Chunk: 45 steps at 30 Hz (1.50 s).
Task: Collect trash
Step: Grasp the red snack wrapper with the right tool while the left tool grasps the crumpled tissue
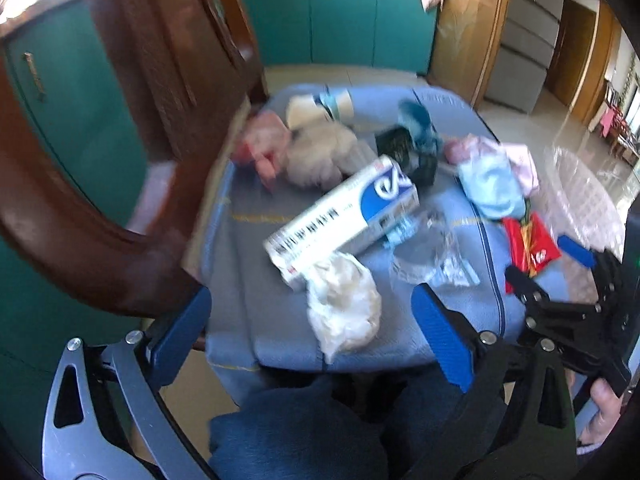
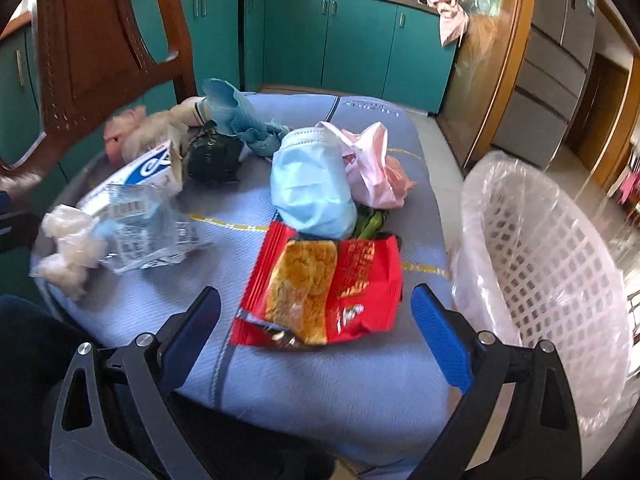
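Note:
Trash lies on a blue cushion (image 1: 248, 248), which also shows in the right wrist view (image 2: 320, 380). My left gripper (image 1: 316, 336) is open, its jaws either side of a crumpled white tissue (image 1: 344, 312). Behind it lies a white and blue box (image 1: 344, 216) and a clear wrapper (image 1: 432, 252). My right gripper (image 2: 316, 320) is open around a red snack wrapper (image 2: 320, 288); it also shows in the left wrist view (image 1: 560, 272). Farther back are a blue face mask (image 2: 312, 184), a pink bag (image 2: 376, 168) and a dark wrapper (image 2: 212, 160).
A white lattice basket (image 2: 552, 272) lined with a clear bag stands at the cushion's right. A wooden chair back (image 2: 100, 40) rises at the left. Teal cabinets (image 2: 340, 40) are behind. My knees (image 1: 300, 432) are below the cushion's near edge.

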{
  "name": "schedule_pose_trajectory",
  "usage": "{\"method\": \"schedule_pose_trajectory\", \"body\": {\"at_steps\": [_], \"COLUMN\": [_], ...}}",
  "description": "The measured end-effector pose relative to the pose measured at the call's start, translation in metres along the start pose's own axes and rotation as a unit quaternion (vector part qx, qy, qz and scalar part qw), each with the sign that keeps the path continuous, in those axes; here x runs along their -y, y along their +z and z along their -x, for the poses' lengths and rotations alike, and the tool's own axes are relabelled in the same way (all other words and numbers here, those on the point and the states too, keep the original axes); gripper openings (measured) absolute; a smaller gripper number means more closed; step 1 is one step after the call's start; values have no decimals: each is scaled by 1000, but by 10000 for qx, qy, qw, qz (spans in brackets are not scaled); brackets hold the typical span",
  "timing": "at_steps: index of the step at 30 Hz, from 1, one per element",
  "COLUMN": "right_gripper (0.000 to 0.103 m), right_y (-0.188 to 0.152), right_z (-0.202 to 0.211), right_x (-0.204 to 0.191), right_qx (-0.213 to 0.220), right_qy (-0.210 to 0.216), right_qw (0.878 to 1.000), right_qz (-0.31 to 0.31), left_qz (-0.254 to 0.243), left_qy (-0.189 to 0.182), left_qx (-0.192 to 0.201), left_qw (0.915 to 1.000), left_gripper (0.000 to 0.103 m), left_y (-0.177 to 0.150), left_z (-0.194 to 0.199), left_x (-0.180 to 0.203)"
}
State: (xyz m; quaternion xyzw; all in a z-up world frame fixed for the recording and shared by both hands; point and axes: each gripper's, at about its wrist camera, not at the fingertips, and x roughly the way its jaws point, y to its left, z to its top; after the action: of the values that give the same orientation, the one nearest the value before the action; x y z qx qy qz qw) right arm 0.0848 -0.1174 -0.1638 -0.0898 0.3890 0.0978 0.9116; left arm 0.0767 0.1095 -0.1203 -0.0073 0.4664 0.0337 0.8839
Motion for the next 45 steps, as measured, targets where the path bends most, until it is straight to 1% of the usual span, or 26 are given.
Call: {"method": "schedule_pose_trajectory", "body": {"at_steps": [2,5,6,7,8,10,11,12,13,14,15,16,18,19,21,22,24,26,27,28,29,30,33,36,38,45], "right_gripper": [95,95,95,95,95,95,95,95,95,92,85,81,71,67,56,55,50,49,46,44,37,34,34,34,31,29], "right_y": [2,4,4,4,3,3,3,3,3,2,2,2,3,3,4,5,5,4,4,5,5,6,7,4,4,12], "right_z": [-5,-14,-19,-23,-26,-28,-27,-26,-26,-24,-23,-22,-22,-20,-16,-14,-9,-3,0,5,8,12,21,17,16,46], "right_x": [-1,0,2,2,4,2,1,0,-1,-2,-3,-4,-6,-8,-6,-4,0,3,4,6,7,9,15,16,15,22], "right_qx": [-9,-59,-81,-94,-120,-90,-68,-63,-50,8,39,38,42,72,96,88,145,197,233,275,300,328,410,347,324,715], "right_qy": [-52,-91,-94,-92,-69,-102,-64,-12,29,63,85,116,143,167,229,299,493,514,520,548,561,569,598,535,631,653], "right_qw": [10000,9999,9999,9999,9999,9997,9997,9997,9997,9997,9996,9994,9991,9990,9990,9989,9985,9984,9983,9981,9980,9978,9973,9980,9974,9951], "right_qz": [75,105,105,104,94,189,229,234,233,252,284,334,391,415,384,347,208,135,115,85,60,27,-67,-36,-122,-180], "left_qz": [68,219,258,301,336,479,554,633,687,695,663,628,562,552,587,605,629,627,631,635,641,640,568,547,601,479], "left_qy": [-128,-309,-329,-393,-458,-568,-613,-708,-801,-818,-808,-788,-743,-745,-784,-793,-809,-846,-866,-879,-895,-914,-922,-928,-976,-930], "left_qx": [-255,-524,-617,-686,-718,-850,-934,-1007,-1056,-1053,-1013,-981,-928,-898,-807,-729,-584,-455,-394,-307,-239,-196,17,44,84,607], "left_qw": [9996,9979,9972,9964,9958,9936,9922,9904,9888,9886,9893,9901,9913,9916,9919,9923,9930,9934,9935,9936,9936,9936,9941,9942,9934,9927], "left_gripper": [100,100,97,88,82,63,58,50,46,45,43,42,40,39,38,38,38,38,38,38,38,38,38,38,38,38], "left_y": [0,-1,-2,-3,-2,-3,-3,-4,-4,-4,-4,-4,-5,-5,-5,-5,-5,-5,-4,-3,-2,1,6,7,4,11], "left_z": [-12,-27,-32,-36,-39,-46,-50,-53,-56,-58,-57,-56,-55,-54,-49,-47,-39,-35,-30,-26,-22,-19,-8,-4,-2,21], "left_x": [2,1,0,0,-1,-4,-6,-8,-9,-9,-7,-6,-4,-3,-4,-4,-7,-6,-7,-7,-7,-7,-5,-4,-7,-5]}}
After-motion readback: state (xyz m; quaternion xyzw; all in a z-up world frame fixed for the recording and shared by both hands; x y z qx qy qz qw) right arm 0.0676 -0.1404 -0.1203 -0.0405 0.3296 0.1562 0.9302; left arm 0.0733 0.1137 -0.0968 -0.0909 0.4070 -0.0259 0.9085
